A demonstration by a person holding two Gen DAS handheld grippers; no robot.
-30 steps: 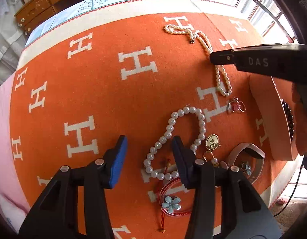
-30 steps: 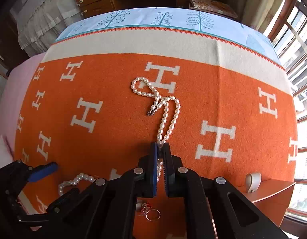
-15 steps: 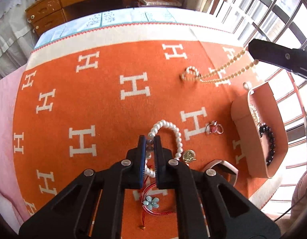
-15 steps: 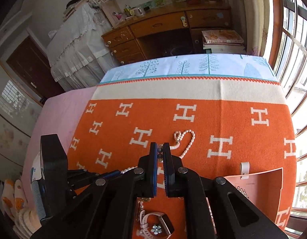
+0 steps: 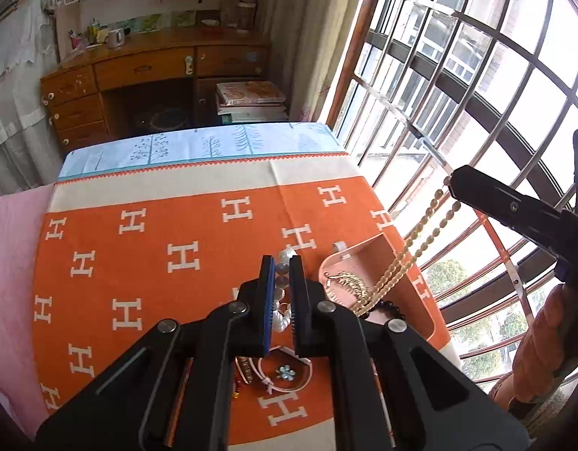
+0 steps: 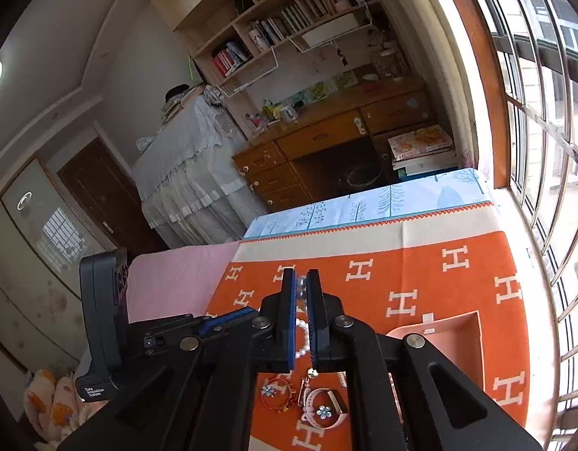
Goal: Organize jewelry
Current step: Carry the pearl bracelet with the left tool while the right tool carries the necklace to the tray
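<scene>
My left gripper (image 5: 282, 263) is shut on a bracelet of round white pearls (image 5: 287, 252), raised above the orange H-patterned blanket (image 5: 157, 300). To the right, my right gripper (image 5: 454, 184) is shut on a long pearl necklace (image 5: 416, 240); the doubled strand hangs down to the pink tray (image 5: 420, 300), which holds a gold chain (image 5: 349, 282) and a black bead bracelet (image 5: 390, 306). In the right wrist view the right gripper (image 6: 301, 276) pinches pearls (image 6: 301, 286) between its blue pads, the left gripper's blue fingertip (image 6: 228, 319) shows at the left, and the tray (image 6: 458, 338) lies below right.
A white watch strap with a blue flower (image 5: 285, 372) and a red bangle (image 6: 273, 394) lie on the blanket near its front edge. Window bars (image 5: 476, 112) run close along the right side. A wooden desk (image 5: 138, 75) stands beyond the bed. A person's hand (image 5: 540, 338) holds the right gripper.
The left gripper shut on the white pearl bracelet and lifted it off the blanket. The right gripper rose with the long necklace and carried it over the pink tray.
</scene>
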